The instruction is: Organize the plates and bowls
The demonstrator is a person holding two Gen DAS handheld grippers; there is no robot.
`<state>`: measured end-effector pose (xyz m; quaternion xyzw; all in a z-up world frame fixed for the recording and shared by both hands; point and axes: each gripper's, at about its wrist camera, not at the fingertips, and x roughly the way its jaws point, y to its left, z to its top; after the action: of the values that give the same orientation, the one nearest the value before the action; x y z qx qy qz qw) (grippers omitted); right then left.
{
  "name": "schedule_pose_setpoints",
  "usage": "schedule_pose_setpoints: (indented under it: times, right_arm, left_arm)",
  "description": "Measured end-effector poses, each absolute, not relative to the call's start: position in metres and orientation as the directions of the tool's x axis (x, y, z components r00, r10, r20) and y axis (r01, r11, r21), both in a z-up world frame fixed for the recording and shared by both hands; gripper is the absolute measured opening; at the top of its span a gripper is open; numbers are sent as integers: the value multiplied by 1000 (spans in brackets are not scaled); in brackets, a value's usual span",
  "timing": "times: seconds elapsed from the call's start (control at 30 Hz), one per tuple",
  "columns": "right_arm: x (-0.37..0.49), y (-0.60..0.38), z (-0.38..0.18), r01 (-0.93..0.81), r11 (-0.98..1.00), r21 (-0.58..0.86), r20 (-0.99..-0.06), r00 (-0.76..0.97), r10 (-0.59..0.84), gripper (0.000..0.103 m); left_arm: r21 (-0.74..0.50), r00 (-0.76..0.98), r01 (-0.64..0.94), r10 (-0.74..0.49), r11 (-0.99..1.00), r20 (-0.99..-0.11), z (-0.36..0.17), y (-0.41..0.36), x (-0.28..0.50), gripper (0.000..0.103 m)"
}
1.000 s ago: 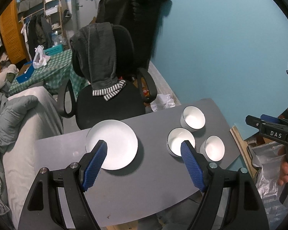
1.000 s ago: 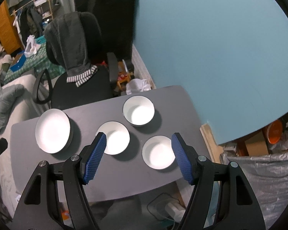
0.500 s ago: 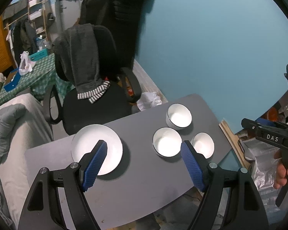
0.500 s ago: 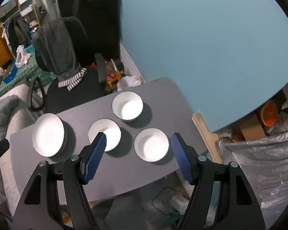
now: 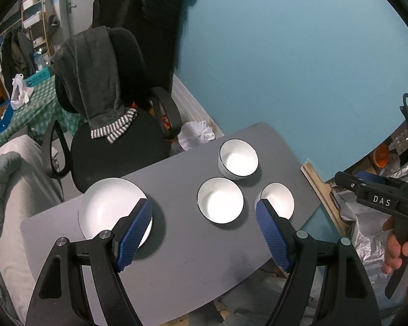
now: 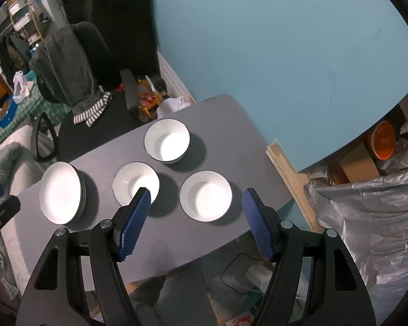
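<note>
A small grey table (image 5: 182, 244) (image 6: 231, 125) carries a stack of white plates (image 5: 108, 209) (image 6: 59, 193) at its left and three white bowls at its right: a far bowl (image 5: 239, 157) (image 6: 167, 140), a middle bowl (image 5: 220, 199) (image 6: 134, 180) and a near-right bowl (image 5: 278, 199) (image 6: 205, 195). My left gripper (image 5: 204, 231) hangs open well above the table with nothing between its blue pads. My right gripper (image 6: 197, 222) is also open and empty, high over the near-right bowl. The right gripper's body (image 5: 389, 203), held in a hand, shows at the right edge of the left wrist view.
A black office chair (image 5: 117, 125) draped with a grey garment stands behind the table. A blue wall (image 5: 285, 54) lies beyond. Silver plastic sacks (image 6: 367, 217) and boxes crowd the floor at right. Grey bedding (image 5: 11, 190) lies at left.
Both grippers have drifted across the room and rolled a little, so the table and dishes slid in the views. Both stayed open. No dish has moved.
</note>
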<state>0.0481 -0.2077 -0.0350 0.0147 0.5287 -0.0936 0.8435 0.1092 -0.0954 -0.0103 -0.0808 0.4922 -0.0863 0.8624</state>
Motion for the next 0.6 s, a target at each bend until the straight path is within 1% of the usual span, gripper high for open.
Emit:
schedule_pose_setpoints:
  times: [0.3,0.6]
  right_arm:
    - [63,-215,-44,148,986,-73,-909,398,-127,69]
    - [79,-221,-59,118,992,-54,-924,370,-94,69]
  left_arm:
    - [-241,467,58,-240,969,-851,-22,-110,127,80]
    - [-260,424,10,-240,966,-873,-44,-116,143,80]
